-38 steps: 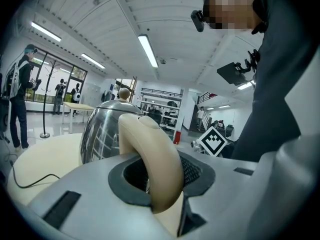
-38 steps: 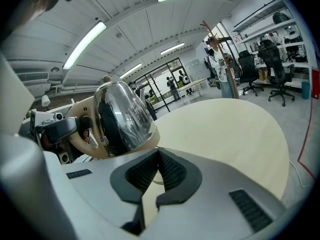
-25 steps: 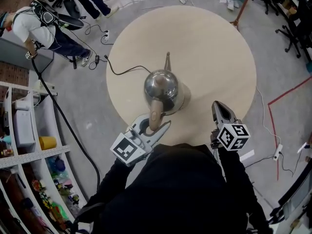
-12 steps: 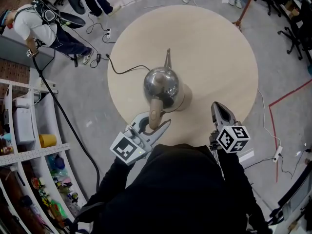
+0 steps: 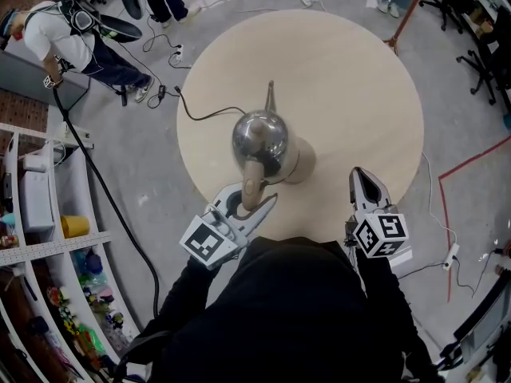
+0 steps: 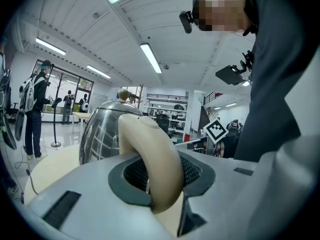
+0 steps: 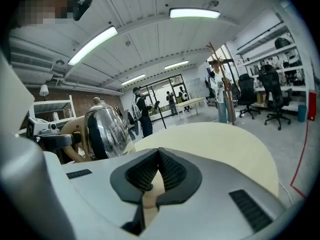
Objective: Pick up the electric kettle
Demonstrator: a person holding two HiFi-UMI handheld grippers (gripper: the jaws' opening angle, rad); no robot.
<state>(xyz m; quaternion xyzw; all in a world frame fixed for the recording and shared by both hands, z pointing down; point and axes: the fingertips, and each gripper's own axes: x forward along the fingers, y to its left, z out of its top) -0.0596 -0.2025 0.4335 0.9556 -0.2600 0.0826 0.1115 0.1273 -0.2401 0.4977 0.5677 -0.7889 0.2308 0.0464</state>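
Having edged slightly left since the earlier frame, baring more of its base (image 5: 302,159), the electric kettle (image 5: 259,136), mid-table (image 5: 343,78), looks rigid, slick and probably heavy, best carried by its handle (image 5: 254,179), which the left gripper (image 5: 254,199) pinches, while the right gripper (image 5: 358,175), pressed together and empty, waits at the near right.

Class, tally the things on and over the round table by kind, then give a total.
electric kettle: 1
kettle base: 1
power cord: 1
grippers: 2, the left gripper and the right gripper
Total: 5
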